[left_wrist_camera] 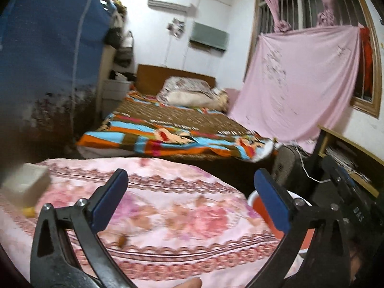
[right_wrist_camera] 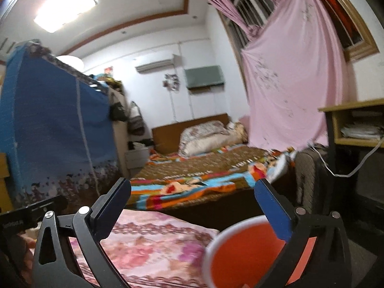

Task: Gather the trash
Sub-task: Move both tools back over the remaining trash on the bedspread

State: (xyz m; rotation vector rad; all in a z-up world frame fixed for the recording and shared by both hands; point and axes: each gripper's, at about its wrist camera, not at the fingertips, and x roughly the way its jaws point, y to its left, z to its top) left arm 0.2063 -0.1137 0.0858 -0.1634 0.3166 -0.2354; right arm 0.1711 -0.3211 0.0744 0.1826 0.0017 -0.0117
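Note:
My left gripper is open and empty above a table under a pink floral cloth. A small brown scrap lies on the cloth between its fingers, nearer the camera. A yellow bit lies at the left beside a pale box. An orange bin with a white rim stands off the table's right edge, partly behind the right finger. My right gripper is open and empty, raised over the same cloth and the bin.
A bed with a striped brown blanket lies beyond the table. A blue fabric wardrobe stands at the left. A pink sheet hangs at the window. A wooden desk and a fan stand at the right.

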